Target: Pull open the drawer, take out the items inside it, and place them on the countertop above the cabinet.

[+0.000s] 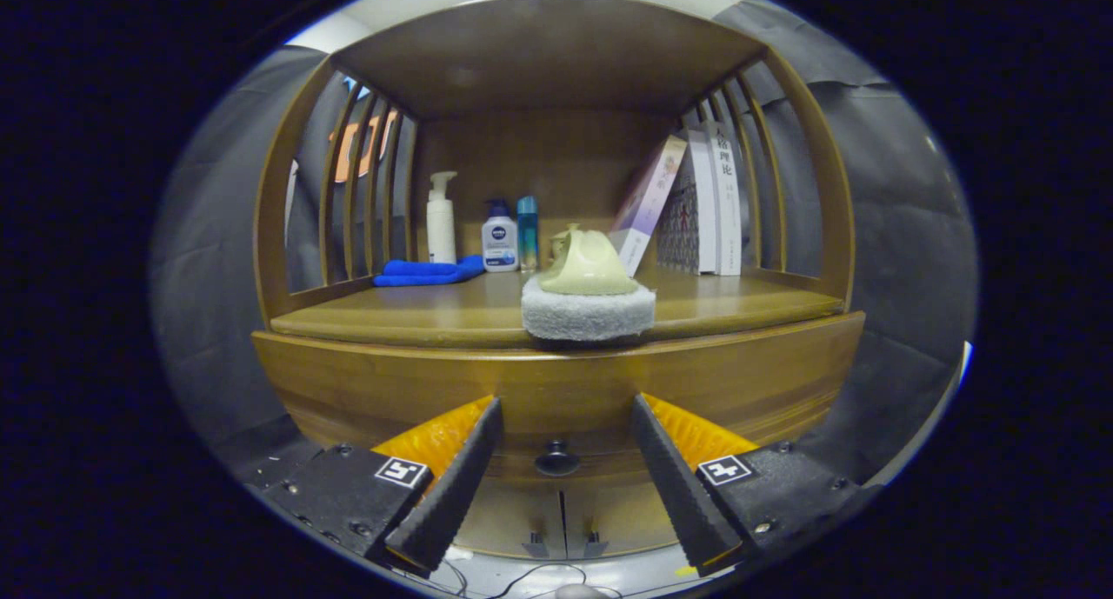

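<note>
Fingers (565,442) spread apart, empty; drawer (565,390) shut, its knob (556,458) between them; handled scrub pad (588,296) lies on table (391,316) beyond; fits either pre-opening or finished, drawer reclosed.

The claw (565,486) has two wedge-shaped fingers (452,495) with a rough, ribbed inner surface, and they stand wide apart from each other. Each finger sits on a black block with small round screws on its top face. On each block there is one square white marker with a black pattern, and ribbed panels rise behind the fingers.
</note>
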The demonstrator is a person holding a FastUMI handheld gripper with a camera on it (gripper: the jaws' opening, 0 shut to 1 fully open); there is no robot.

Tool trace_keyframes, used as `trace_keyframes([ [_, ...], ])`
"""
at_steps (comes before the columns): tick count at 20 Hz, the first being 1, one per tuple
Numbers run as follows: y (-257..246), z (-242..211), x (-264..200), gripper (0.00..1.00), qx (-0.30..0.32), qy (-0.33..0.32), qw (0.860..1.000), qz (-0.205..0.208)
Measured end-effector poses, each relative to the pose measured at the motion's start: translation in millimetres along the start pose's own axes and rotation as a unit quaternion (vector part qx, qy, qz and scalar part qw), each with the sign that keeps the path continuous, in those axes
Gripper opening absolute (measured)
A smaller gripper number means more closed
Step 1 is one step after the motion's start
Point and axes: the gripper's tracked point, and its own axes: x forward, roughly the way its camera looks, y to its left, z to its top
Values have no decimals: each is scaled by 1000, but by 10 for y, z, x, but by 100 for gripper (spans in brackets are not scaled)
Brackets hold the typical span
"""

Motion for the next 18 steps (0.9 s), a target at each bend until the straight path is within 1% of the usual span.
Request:
trace_keyframes([
  [5, -3, -10, 65, 98, 3, -3, 1000, 3],
  [7, -25, -29, 72, 98, 5, 9, 1000, 2],
  [9, -80, 51, 12, 99, 4, 6, 1000, -4],
  [12, -133, 254, -239, 99, -4, -12, 1000, -3],
  [18, -283, 766, -1053, 99, -1, -55, 998, 6],
])
